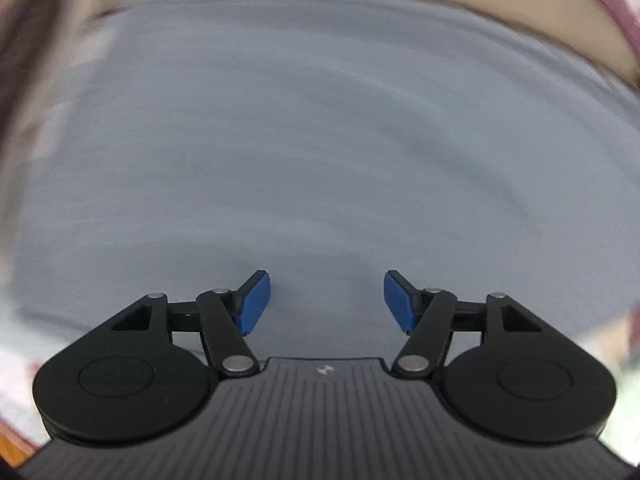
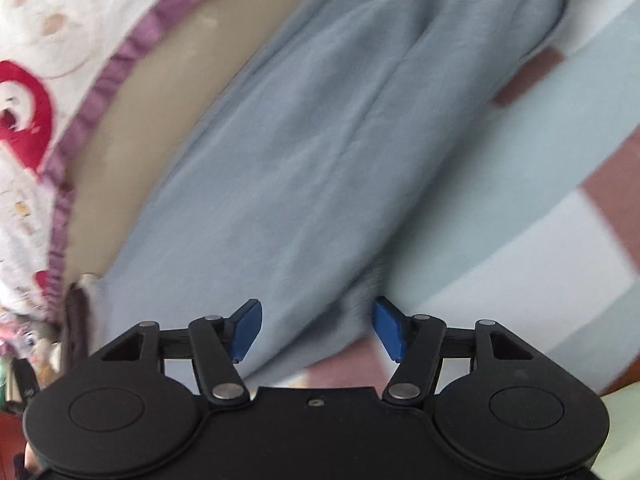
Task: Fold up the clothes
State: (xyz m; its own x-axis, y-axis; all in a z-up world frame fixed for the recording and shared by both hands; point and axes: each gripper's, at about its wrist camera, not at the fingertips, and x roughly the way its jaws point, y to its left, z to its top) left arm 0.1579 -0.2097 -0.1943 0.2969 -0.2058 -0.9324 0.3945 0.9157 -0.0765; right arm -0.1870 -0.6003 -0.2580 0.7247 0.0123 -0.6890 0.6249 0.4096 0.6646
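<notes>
The grey-blue garment (image 2: 320, 160) lies spread on a bed, its long folded body running away from the right gripper (image 2: 316, 326) toward the far end, with a tan sheet (image 2: 132, 152) along one side of the garment and a pastel checked cover (image 2: 520, 208) along the other. The right gripper's blue pads (image 2: 246, 330) stand apart with nothing pinched; the garment's near edge lies below and between them, not pressed. The left gripper (image 1: 326, 300) hangs over the garment's broad flat middle, jaws likewise parted and empty, though that view is smeared. The step in hand looks like taking a fresh hold for the next fold. To do it well, each gripper should settle on the garment's edge, not its middle, catch every layer there, close firmly, then lift both ends evenly so that the crease falls straight.
</notes>
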